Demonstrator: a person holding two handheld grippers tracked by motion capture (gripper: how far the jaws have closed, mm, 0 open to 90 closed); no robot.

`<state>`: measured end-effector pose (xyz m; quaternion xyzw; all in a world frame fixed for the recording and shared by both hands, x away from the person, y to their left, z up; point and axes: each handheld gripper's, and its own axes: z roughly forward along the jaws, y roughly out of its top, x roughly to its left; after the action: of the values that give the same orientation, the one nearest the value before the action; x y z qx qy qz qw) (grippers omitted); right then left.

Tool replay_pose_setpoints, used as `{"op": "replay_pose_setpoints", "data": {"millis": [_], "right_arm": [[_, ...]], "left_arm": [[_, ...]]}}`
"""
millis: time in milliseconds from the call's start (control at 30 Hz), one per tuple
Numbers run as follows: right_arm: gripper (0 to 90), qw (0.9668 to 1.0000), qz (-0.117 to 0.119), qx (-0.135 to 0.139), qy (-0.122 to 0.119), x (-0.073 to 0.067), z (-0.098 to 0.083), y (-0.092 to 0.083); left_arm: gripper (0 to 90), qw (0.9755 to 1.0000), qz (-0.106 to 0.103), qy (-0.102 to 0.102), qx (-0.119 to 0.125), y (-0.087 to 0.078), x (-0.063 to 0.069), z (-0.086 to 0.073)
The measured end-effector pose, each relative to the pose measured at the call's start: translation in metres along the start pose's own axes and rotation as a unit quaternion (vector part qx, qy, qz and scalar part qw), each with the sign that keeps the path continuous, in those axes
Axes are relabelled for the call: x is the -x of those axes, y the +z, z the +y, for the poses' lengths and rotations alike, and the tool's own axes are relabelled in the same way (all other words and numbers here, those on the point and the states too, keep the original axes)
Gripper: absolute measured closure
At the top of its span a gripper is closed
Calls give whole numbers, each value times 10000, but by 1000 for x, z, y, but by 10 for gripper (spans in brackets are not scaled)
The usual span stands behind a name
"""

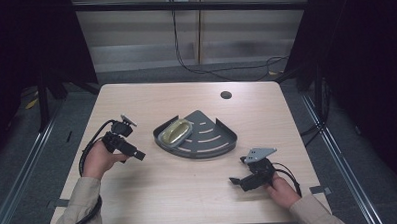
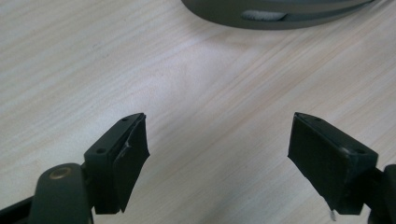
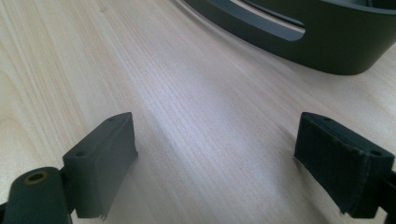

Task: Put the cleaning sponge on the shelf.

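Observation:
A dark grey quarter-round corner rack lies in the middle of the light wood table, with a yellowish oval soap dish in its left part. My left gripper hovers low over the table to the rack's left, open, nothing between its jaws. In the left gripper view its fingertips frame bare wood, the rack's curved wall beyond. My right gripper rests near the front right, open and empty. The right gripper view has the rack's slotted wall ahead of its pads.
A round cable hole sits near the table's far edge. Black cables trail from both grippers and across the floor behind. Dark frame posts stand at the left and right of the table.

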<state>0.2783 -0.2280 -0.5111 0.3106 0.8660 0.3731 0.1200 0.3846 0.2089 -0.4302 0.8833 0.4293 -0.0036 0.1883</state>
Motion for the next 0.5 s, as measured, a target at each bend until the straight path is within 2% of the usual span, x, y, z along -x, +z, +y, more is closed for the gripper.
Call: {"op": "replay_pose_setpoints", "data": {"millis": [300, 500], "right_arm": [[121, 10000, 0, 0, 0, 0, 0, 0], [120, 10000, -1, 1, 0, 0, 0, 0]], "left_arm": [[195, 10000, -20, -20, 31, 6, -3, -15], [195, 9999, -45, -103, 64, 12, -6, -26]]}}
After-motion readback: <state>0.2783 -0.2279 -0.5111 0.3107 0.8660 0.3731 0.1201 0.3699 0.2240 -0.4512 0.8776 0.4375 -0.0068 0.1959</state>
